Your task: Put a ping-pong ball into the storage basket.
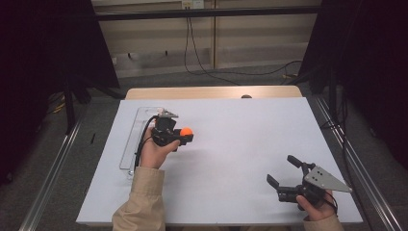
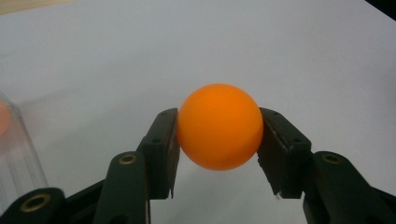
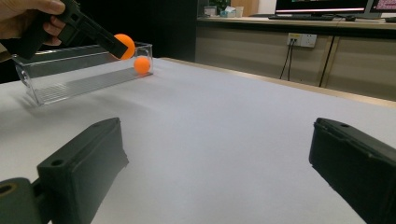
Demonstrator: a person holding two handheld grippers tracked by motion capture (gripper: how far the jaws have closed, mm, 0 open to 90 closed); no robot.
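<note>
An orange ball (image 2: pixel 219 126) is pinched between the pads of my left gripper (image 2: pixel 219 142), held a little above the white table sheet. In the high view this gripper (image 1: pixel 186 136) and the ball (image 1: pixel 186 130) sit just right of a long clear tray (image 1: pixel 136 126) at the table's left. A second orange ball (image 3: pixel 142 65) lies inside the tray (image 3: pixel 70 79), at its far end. My right gripper (image 1: pixel 281 169) rests near the front right corner, its jaws wide apart with nothing between them (image 3: pixel 219 154).
The white sheet (image 1: pixel 240 139) covers the wooden table (image 1: pixel 211 92). Dark curtains (image 1: pixel 43 43) hang on both sides. Metal rails (image 1: pixel 53 168) run along the table's left and right. Cables (image 1: pixel 202 67) trail on the floor beyond the far edge.
</note>
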